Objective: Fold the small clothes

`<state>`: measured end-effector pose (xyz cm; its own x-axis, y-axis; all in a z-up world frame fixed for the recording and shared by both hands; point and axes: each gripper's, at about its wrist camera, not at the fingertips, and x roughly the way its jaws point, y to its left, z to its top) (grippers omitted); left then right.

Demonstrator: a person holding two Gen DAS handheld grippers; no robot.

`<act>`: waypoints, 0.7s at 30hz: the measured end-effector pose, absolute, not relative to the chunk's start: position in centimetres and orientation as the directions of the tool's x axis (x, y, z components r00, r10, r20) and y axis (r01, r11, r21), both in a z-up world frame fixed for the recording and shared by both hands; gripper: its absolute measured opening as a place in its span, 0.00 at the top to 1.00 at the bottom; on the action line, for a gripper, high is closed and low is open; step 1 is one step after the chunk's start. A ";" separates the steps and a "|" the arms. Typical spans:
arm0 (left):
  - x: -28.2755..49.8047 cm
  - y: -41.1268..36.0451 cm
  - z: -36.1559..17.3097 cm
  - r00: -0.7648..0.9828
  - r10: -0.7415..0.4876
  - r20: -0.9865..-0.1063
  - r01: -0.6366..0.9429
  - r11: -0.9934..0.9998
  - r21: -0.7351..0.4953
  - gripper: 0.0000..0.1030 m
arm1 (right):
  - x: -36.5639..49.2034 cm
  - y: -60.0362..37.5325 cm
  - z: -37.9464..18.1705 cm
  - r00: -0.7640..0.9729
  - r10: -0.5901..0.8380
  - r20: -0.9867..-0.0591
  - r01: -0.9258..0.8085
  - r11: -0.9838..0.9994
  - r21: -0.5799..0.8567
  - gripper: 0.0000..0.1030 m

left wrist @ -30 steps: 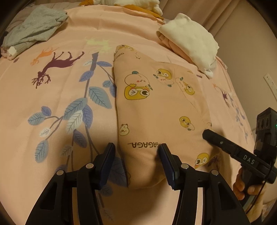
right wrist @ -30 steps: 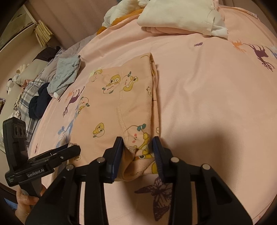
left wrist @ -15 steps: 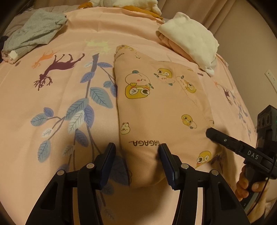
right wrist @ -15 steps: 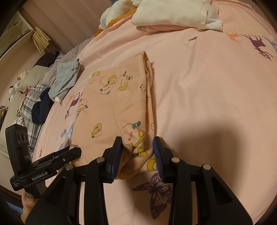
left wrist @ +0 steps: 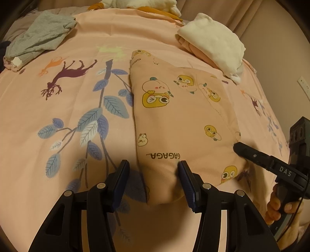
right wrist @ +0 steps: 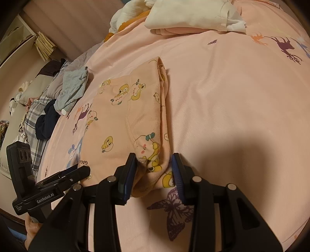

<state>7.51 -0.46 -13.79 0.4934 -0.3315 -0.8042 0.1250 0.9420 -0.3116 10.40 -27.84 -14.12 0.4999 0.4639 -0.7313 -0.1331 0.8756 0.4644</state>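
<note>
A peach garment printed with yellow ducks (left wrist: 184, 120) lies folded lengthwise on the pink printed sheet (left wrist: 58, 135). My left gripper (left wrist: 155, 176) straddles its near left corner by the "GAGAGA" lettering. The right pad touches the cloth, the left pad stands clear, and the jaws are open. In the right wrist view the same garment (right wrist: 139, 108) runs away from my right gripper (right wrist: 154, 170), which is shut on the bunched, layered near right edge. The right gripper (left wrist: 238, 148) also shows at the garment's right corner, and the left gripper (right wrist: 81, 171) at its left corner.
A folded white and pink stack (left wrist: 215, 44) sits beyond the garment at the back right. A crumpled grey garment (left wrist: 38, 36) lies at the back left. More clothes are heaped at the bed's far end (left wrist: 139, 3). Dark and plaid clothing (right wrist: 46, 120) lies past the sheet's left edge.
</note>
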 end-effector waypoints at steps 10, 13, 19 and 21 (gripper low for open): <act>7.1 -0.4 -13.7 0.497 -0.318 -0.808 0.117 0.947 -0.300 0.48 | 10.0 -28.4 -14.2 0.500 0.451 -0.739 -0.121 0.882 0.456 0.65; 6.9 -0.4 -13.6 0.498 -0.312 -0.809 0.111 0.948 -0.297 0.48 | 9.9 -28.3 -14.0 0.502 0.443 -0.743 -0.123 0.887 0.445 0.65; 6.5 -0.3 -13.5 0.498 -0.301 -0.813 0.104 0.952 -0.289 0.49 | 9.6 -28.3 -13.8 0.504 0.429 -0.750 -0.121 0.894 0.431 0.65; 6.4 -0.2 -13.5 0.499 -0.297 -0.814 0.102 0.953 -0.286 0.49 | 9.6 -28.3 -13.8 0.504 0.426 -0.752 -0.120 0.896 0.427 0.65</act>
<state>6.40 -0.18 -13.49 0.4991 -0.2974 -0.8139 0.1017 0.9529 -0.2859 9.61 -28.26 -13.80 0.5039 0.4255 -0.7517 -0.1198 0.8963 0.4270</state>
